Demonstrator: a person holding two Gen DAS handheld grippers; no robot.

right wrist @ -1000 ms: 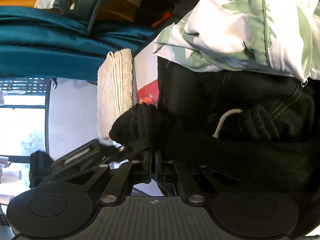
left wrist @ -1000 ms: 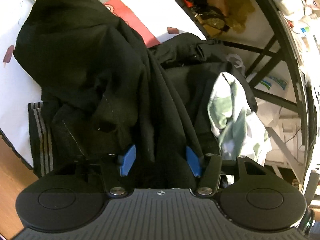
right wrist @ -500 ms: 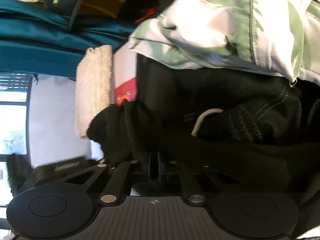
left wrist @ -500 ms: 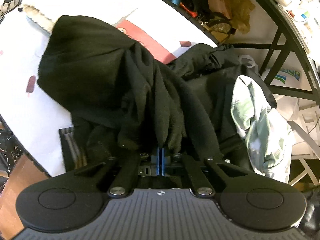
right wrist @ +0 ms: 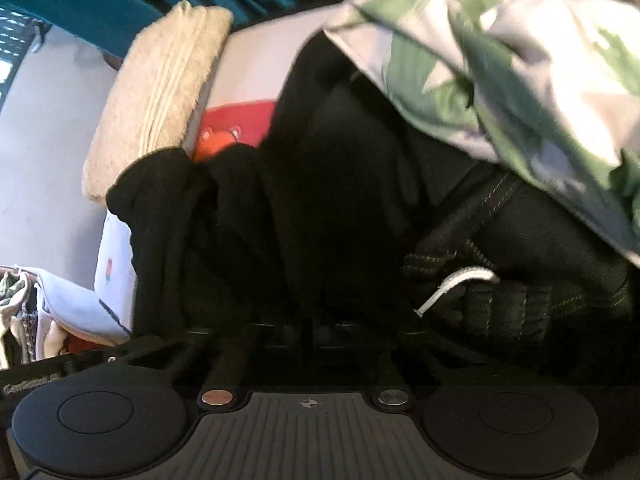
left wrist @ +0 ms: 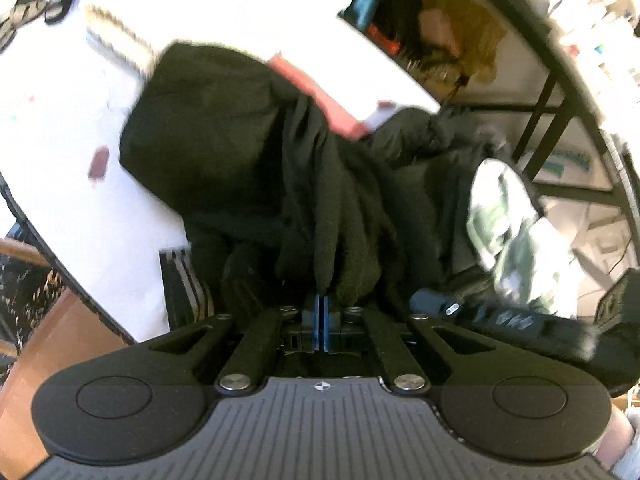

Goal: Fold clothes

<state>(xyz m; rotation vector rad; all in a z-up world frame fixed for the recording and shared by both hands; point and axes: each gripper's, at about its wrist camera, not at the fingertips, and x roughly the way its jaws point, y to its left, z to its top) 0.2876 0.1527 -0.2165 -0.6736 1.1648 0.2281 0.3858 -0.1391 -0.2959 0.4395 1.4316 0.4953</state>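
Now both grippers clenched on black garment (left wrist: 248, 168): left gripper (left wrist: 321, 312) pinches fold at fingertips, right gripper (right wrist: 308, 324) buried in cloth. Garment trails ahead of fingers. Lift evenly, clear of green-print shirt (right wrist: 500, 72).

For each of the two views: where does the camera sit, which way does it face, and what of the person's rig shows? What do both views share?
Left wrist: on the left gripper, looking steeply down along shut blue fingers pinching the black garment; the other gripper's body shows at lower right.
Right wrist: on the right gripper, looking down at the same dark fabric; fingers shut, buried in it.
Shared: black garment, green-and-white garment, folded beige towel.
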